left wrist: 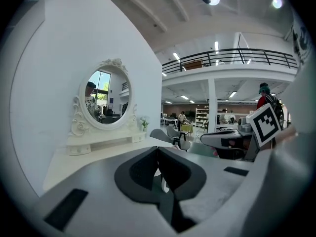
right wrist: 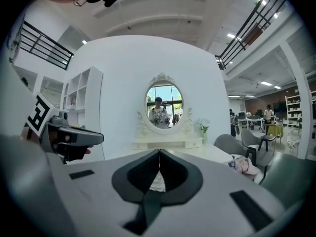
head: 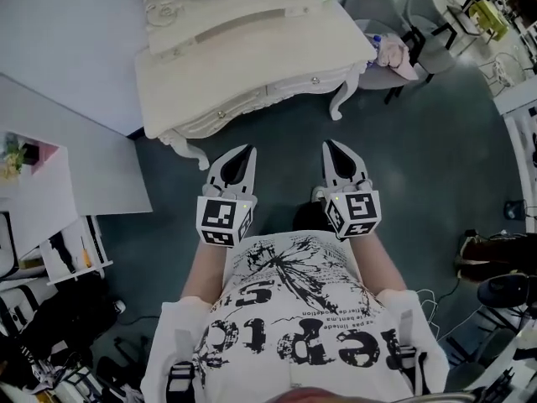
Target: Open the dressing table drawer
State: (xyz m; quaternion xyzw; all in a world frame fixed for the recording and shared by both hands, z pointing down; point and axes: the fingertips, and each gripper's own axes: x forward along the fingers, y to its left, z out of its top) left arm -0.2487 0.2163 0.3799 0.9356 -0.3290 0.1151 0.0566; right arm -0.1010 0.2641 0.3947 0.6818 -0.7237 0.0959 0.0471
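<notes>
**Head view.** Nearest: the person's printed shirt [head: 294, 309], filling the lower frame. Just above it are the left tongs [head: 248, 151] and the right tongs [head: 329, 146], side by side, each with its marker cube. Both point toward the cream dressing table [head: 243, 65] and stand apart from it, with dark floor between. A row of small knobs runs along the table's carved front. The drawer [head: 289, 86] sits flush with that front, as do those beside it. A grey chair [head: 373, 7] stands at the table's right end, with a pink cloth [head: 393, 54] beside it.

**Left gripper view.** The left tongs' jaws are closed tip to tip with nothing between them. Beyond them is the pale surface and an oval mirror [left wrist: 103, 98] in an ornate frame. The right tongs show at the right edge.

**Right gripper view.** The right tongs' jaws are likewise pressed together and empty. The mirror stands straight ahead, and the left tongs show at the left edge.

**Task status.** Not begun, by the look of it. No knob is touched and every drawer is shut. What seems left is the approach, spreading one pair of tongs, gripping a knob and pulling.
</notes>
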